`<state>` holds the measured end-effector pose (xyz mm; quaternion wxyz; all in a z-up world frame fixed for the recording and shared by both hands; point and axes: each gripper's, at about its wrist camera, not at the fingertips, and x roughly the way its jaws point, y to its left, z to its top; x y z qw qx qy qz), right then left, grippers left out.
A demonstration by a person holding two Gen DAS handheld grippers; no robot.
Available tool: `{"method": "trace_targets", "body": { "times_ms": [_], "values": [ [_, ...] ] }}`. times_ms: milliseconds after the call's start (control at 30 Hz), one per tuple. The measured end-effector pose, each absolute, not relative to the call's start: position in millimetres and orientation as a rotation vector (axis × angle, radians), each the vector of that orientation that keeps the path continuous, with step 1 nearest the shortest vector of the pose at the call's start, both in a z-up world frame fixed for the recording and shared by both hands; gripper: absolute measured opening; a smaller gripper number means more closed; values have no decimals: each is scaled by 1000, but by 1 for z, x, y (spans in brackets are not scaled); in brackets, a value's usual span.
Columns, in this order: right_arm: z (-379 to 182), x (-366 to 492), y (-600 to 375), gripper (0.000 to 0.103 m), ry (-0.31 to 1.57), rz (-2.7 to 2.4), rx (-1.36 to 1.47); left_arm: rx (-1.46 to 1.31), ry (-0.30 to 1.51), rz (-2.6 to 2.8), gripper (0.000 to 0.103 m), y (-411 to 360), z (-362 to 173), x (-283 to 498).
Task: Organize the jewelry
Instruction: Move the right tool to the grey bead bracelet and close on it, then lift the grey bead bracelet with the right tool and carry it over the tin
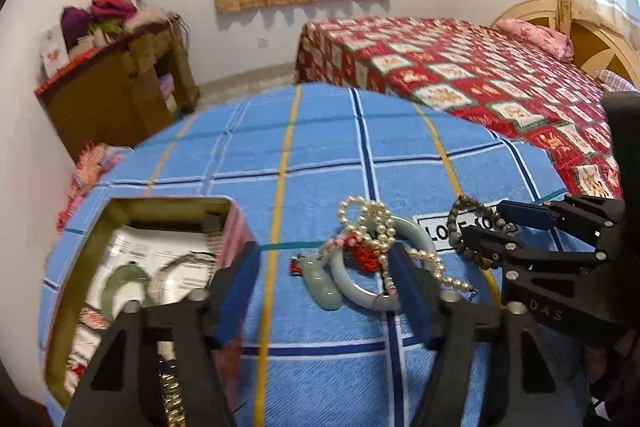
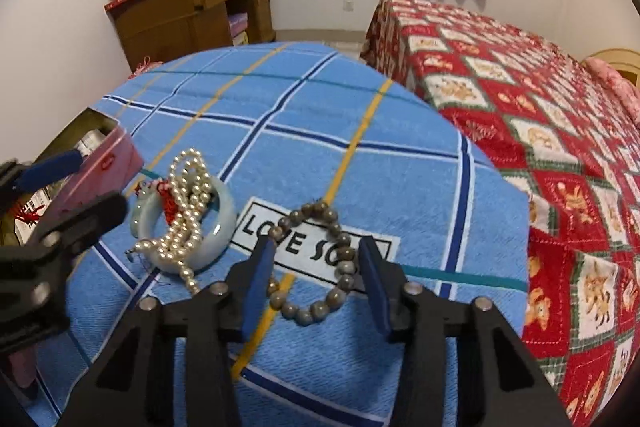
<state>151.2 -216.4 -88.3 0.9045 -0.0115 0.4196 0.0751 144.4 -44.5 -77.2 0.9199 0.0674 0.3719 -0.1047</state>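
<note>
The right gripper (image 2: 316,283) stood partly open, straddling the brown bead bracelet (image 2: 316,263) on the "LOVE" label (image 2: 296,243), pads not pressing. The left gripper (image 1: 324,291) gaped wider over the pale jade bangle (image 1: 360,291), tangled with the pearl necklace (image 1: 372,223) left of that label. Only the left wrist view showed inside the open tin (image 1: 132,211), farther left.
</note>
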Motion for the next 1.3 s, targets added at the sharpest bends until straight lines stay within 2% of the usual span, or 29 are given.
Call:
{"method": "trace_targets", "body": {
  "times_ms": [233,333,467,567,700,733,833,1300],
  "values": [
    [-94,153,-209,47,892,149,-73,170,777,-258,50,-55,-87,153],
    [-95,151,-202,47,888,150,-124,157,796,-265,42,-54,-94,161],
    [-94,151,-204,47,891,158,-110,134,812,-281,26,-52,-99,164],
    [-94,150,-203,42,890,168,-111,117,798,-282,19,-47,-98,163],
    [-93,150,-202,26,887,188,-103,71,769,-295,3,-38,-93,158],
    [-94,150,-202,20,888,199,-98,73,767,-297,3,-38,-93,157],
    [-94,150,-202,15,888,204,-92,72,753,-294,3,-36,-92,152],
    [-89,146,-210,12,853,208,-36,0,610,-279,3,-18,-76,125]
  ]
}}
